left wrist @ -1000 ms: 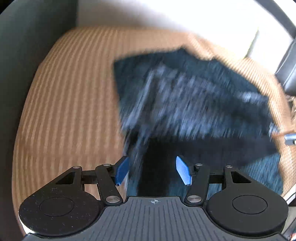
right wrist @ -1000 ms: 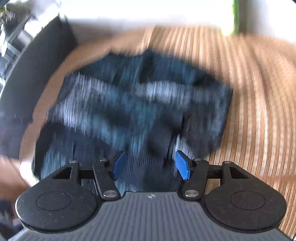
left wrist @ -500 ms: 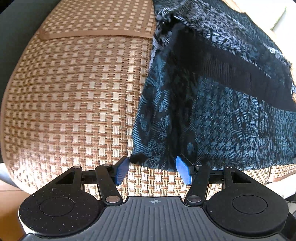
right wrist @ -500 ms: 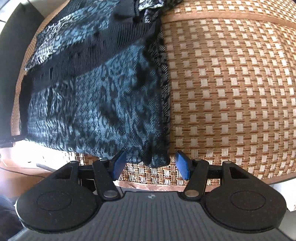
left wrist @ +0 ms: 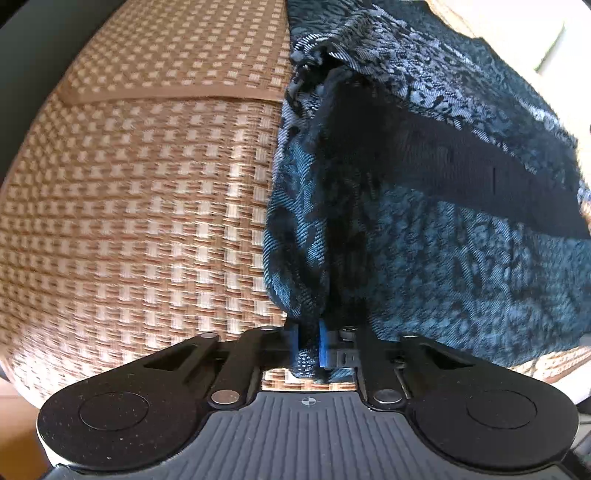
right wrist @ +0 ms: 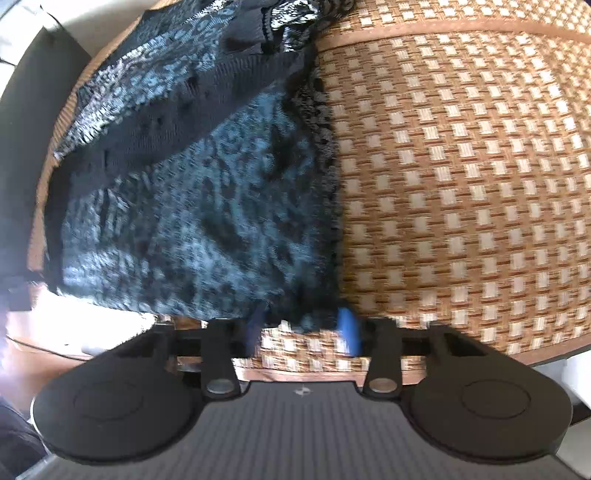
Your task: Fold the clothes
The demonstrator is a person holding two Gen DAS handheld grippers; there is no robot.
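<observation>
A dark blue garment (left wrist: 443, 240) with a black pattern and a black ribbed band lies on a woven tan mat (left wrist: 147, 203). My left gripper (left wrist: 308, 343) points down at the garment's near left corner and is shut on that corner, with fabric bunched between the blue pads. In the right wrist view the same garment (right wrist: 203, 203) covers the left half of the mat (right wrist: 461, 184). My right gripper (right wrist: 303, 332) hangs over the near right corner. Its jaws are closing, blurred, with the corner's tip between them and a gap still showing.
The mat's near edge runs just under both grippers, with a brown border strip (right wrist: 443, 26) across its far side. A dark grey surface (left wrist: 22, 74) rises at the left. Brown floor (right wrist: 37, 362) shows below the mat's left end.
Both grippers came down from above the garment to its near corners. The left jaws went from wide open to pinched on the fabric. The right jaws have narrowed around their corner.
</observation>
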